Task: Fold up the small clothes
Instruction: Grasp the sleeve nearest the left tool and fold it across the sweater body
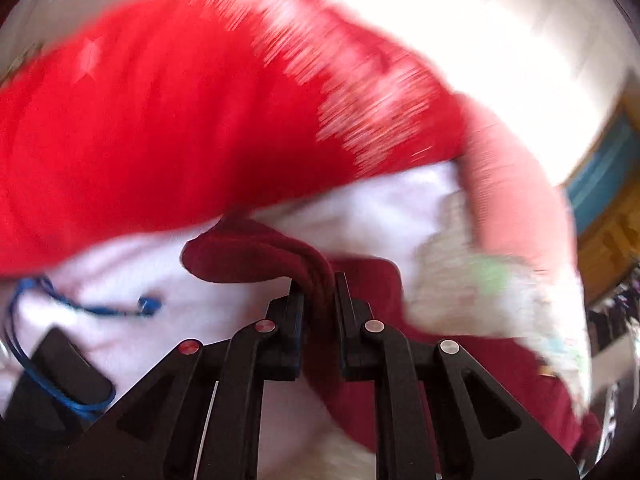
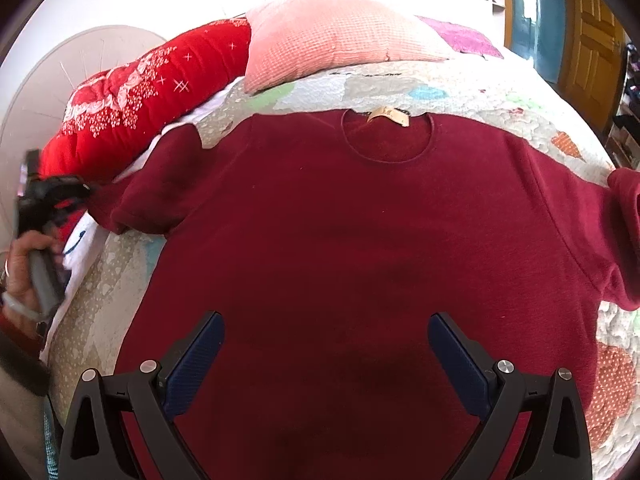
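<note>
1. On the bed (image 2: 500, 92), atop a patchwork quilt (image 2: 460, 96): lying spread flat with the front up, a dark red sweater (image 2: 340, 220), neckline toward the pillows, tan label (image 2: 390, 117) showing inside the collar.
2. At the sweater's left sleeve (image 2: 144, 196): pinching the cuff end, the left tongs (image 2: 86, 190), clenched on the knit, held by the person's hand (image 2: 24, 272) at the view's left edge.
3. From the left wrist view: gripping a bunched fold of that sleeve (image 1: 256, 256) between nearly closed jaws, the left tongs (image 1: 318, 292); sleeve fabric running down between the fingers and draping toward the lower right; picture heavily blurred.
4. Over the sweater's lower body: hovering with jaws spread wide and nothing between the blue pads (image 2: 200, 356), the right tongs (image 2: 326, 356), released, not pressing on the cloth.
5. At the sweater's right side: lying out toward the quilt's edge, the right sleeve (image 2: 624, 216), rumpled near the cuff.
6. Beyond the collar: resting at the head of the bed, a pink waffle-textured pillow (image 2: 332, 36), and beside it on the left a bright red cushion (image 2: 152, 84) with white snowflake print.
7. Beside the left tongs on white bedding: lying loose, a blue cord (image 1: 80, 308) and a dark object too blurred to identify.
</note>
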